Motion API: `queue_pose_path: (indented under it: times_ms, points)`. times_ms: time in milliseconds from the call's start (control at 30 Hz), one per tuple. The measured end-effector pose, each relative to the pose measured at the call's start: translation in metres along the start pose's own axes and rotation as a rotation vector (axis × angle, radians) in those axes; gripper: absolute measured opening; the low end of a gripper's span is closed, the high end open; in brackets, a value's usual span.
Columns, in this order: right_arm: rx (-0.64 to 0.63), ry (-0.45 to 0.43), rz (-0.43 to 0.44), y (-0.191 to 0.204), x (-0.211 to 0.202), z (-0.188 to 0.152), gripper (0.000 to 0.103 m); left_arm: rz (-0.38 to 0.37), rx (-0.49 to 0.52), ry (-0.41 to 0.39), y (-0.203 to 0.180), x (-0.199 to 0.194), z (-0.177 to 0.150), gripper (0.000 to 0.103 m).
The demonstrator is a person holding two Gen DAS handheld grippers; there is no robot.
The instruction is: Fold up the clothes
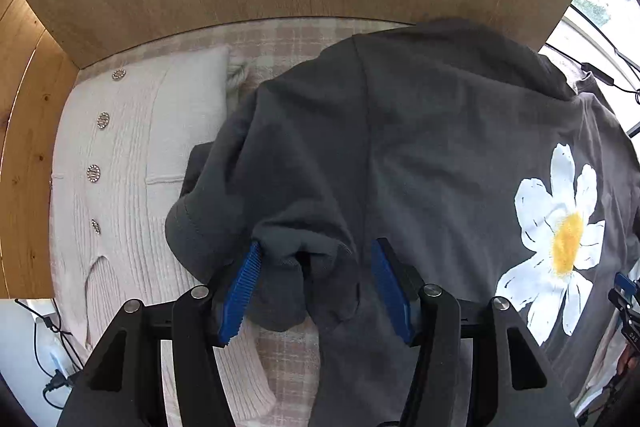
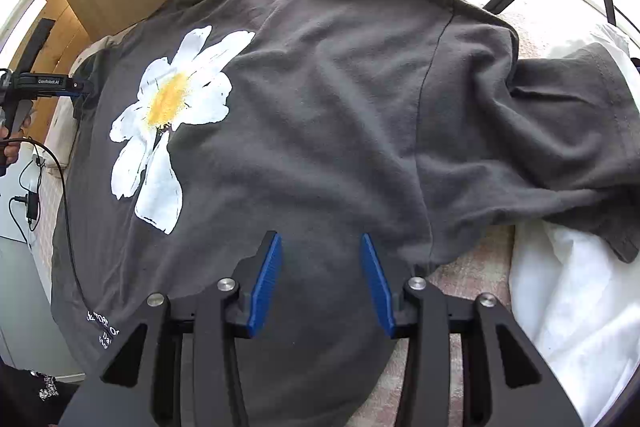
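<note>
The dark grey t-shirt [image 2: 320, 99] with a white daisy print [image 2: 176, 107] lies spread over a checked cloth [image 1: 280, 351], partly covering a cream cardigan [image 1: 120, 187]. The left gripper [image 1: 316, 247] stands half open, a bunched sleeve fold between its blue fingers [image 1: 240, 291], touching the left one. The right gripper [image 2: 320, 239] hovers open over the shirt's body, gripping nothing.

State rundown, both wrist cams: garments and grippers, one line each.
dark grey T-shirt: spread print-up, one sleeve bunched between the left gripper's fingers
cream cardigan: flat, buttoned, partly under the T-shirt
white garment: crumpled, unfolded
left gripper: open, straddling the sleeve
right gripper: open over the T-shirt
</note>
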State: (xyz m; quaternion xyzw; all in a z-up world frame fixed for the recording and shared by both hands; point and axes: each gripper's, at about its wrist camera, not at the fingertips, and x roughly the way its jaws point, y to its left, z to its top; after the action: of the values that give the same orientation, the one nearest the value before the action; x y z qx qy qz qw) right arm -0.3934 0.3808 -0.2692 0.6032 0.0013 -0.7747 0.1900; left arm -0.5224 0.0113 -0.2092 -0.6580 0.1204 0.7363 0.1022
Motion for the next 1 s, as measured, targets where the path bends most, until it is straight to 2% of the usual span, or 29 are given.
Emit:
queue_pose_path:
  times_ms: [33, 100, 133, 167, 267, 333, 400, 500, 633, 700, 800, 833, 900, 1000]
  points:
    - [0.000, -0.001, 0.002, -0.001, 0.000, 0.000, 0.042, 0.020, -0.001, -0.004, 0.002, 0.003, 0.003, 0.052]
    - [0.000, -0.001, 0.005, -0.002, 0.000, -0.001, 0.042, 0.002, 0.003, 0.001, 0.005, 0.012, 0.004, 0.043]
    - [-0.001, -0.001, 0.005, -0.003, 0.000, -0.002, 0.042, -0.016, 0.001, 0.003, 0.007, 0.015, 0.003, 0.025]
    - [-0.001, -0.001, 0.005, -0.003, 0.000, -0.002, 0.042, -0.023, 0.004, -0.010, 0.009, 0.015, 0.002, 0.017]
    - [-0.003, 0.000, 0.004, -0.004, -0.001, -0.003, 0.042, -0.045, 0.011, -0.049, 0.014, 0.014, -0.003, 0.011]
    - [-0.003, 0.001, 0.002, -0.005, -0.001, -0.003, 0.042, -0.042, 0.023, -0.122, 0.023, 0.000, -0.008, 0.010]
    - [-0.002, 0.002, -0.001, -0.007, -0.001, -0.003, 0.037, 0.007, -0.027, -0.173, 0.043, -0.006, -0.011, 0.010]
    - [0.003, -0.002, -0.032, -0.009, -0.001, -0.002, 0.030, -0.045, -0.044, -0.137, 0.055, 0.008, -0.011, 0.011]
    - [0.025, 0.003, -0.050, -0.012, -0.003, 0.000, 0.028, 0.025, 0.032, -0.161, 0.036, 0.008, -0.014, 0.011]
    - [0.040, -0.043, -0.044, -0.012, -0.016, 0.000, 0.030, 0.038, 0.043, -0.177, 0.036, 0.006, -0.017, 0.010]
    - [0.043, -0.152, 0.036, -0.008, -0.041, -0.001, 0.032, 0.031, -0.004, -0.226, 0.044, -0.002, -0.023, 0.010]
    - [0.024, -0.139, 0.019, -0.005, -0.037, -0.001, 0.033, 0.029, -0.029, -0.245, 0.044, -0.006, -0.026, 0.010]
    - [-0.032, -0.048, -0.079, 0.005, -0.014, 0.002, 0.033, 0.043, -0.058, -0.264, 0.045, -0.005, -0.029, 0.010]
    - [0.000, -0.015, -0.102, -0.005, -0.009, 0.003, 0.033, 0.105, -0.018, -0.255, 0.035, -0.001, -0.027, 0.010]
